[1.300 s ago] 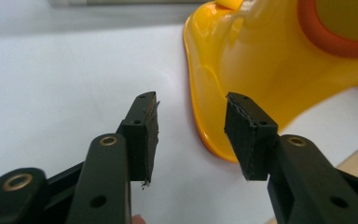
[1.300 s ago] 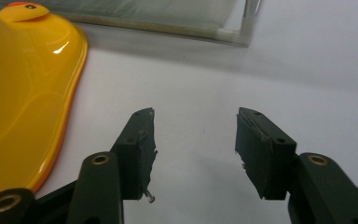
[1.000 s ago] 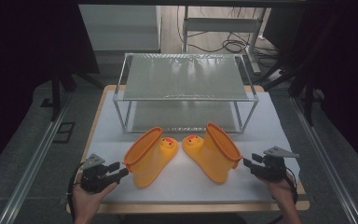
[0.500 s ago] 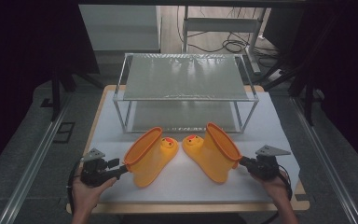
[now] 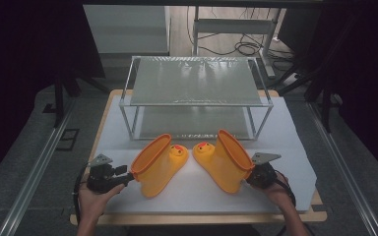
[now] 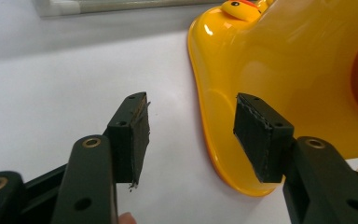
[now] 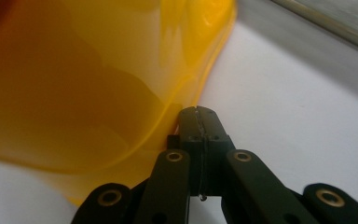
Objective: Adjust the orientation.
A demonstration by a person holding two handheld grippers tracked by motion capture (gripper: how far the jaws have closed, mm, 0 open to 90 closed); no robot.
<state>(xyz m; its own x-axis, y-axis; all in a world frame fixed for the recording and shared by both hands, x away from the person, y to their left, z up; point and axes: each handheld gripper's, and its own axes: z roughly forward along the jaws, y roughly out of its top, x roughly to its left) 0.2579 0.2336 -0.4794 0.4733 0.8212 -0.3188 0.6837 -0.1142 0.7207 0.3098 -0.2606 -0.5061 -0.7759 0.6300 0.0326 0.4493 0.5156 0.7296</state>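
Boots (image 5: 158, 164) (image 5: 225, 161) lying on white table (image 5: 295, 142) before empty rack (image 5: 195, 91), unshelved; left gripper (image 5: 129, 180) spread beside one, right gripper (image 7: 199, 122) clamped, perhaps pinching the other's rim.

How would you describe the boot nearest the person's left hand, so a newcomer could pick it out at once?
Start at the wire shelf rack on the white table. In front of it lie two yellow duck-faced rubber boots on their sides, toes toward each other. The wanted one is the left boot, its orange-lined opening facing the open left tongs, unlike the right boot.
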